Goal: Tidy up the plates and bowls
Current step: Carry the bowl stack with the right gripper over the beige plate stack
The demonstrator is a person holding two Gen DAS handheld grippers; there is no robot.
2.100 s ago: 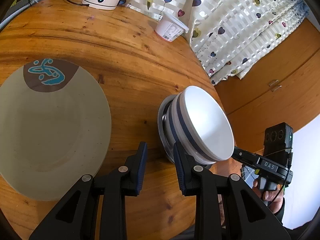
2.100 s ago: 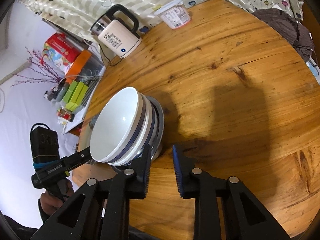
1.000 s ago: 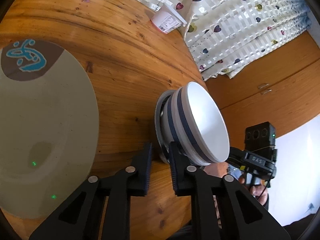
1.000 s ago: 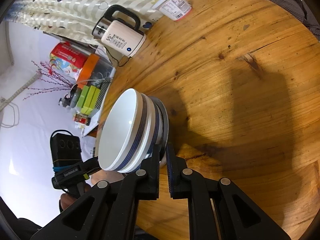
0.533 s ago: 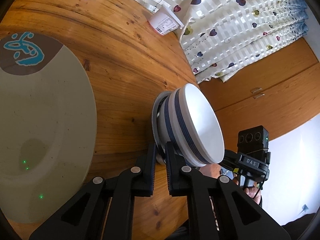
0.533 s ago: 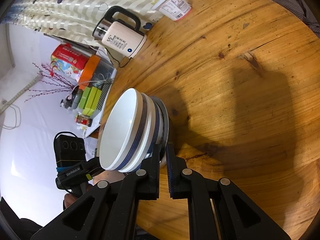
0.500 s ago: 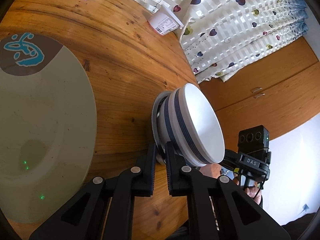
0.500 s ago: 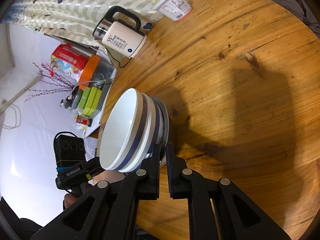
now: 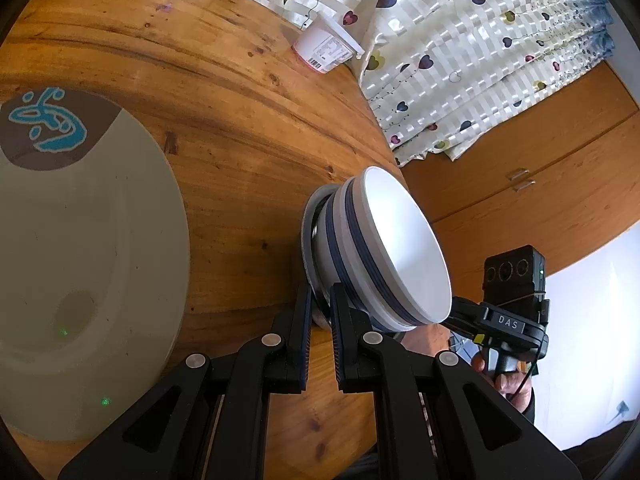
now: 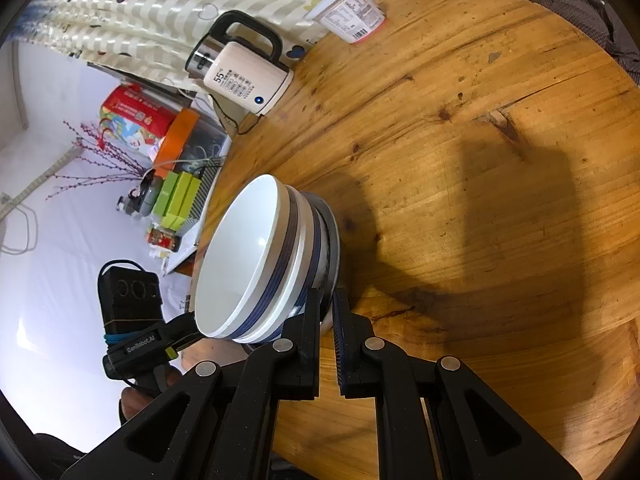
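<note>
A stack of white bowls with blue bands sits on a small grey plate near the edge of the round wooden table; the stack also shows in the right wrist view. My left gripper is shut on the plate's rim from one side. My right gripper is shut on the plate's rim from the opposite side. A large beige plate with a brown and blue mark lies on the table to the left of my left gripper.
A white electric kettle with its cord and a yogurt tub stand at the table's far side by the heart-patterned curtain. Wooden cabinets lie beyond the table. A shelf of boxes stands off the table's edge.
Both grippers went from open beside the plate to closed on its rim. The stack has stayed in the same spot between them.
</note>
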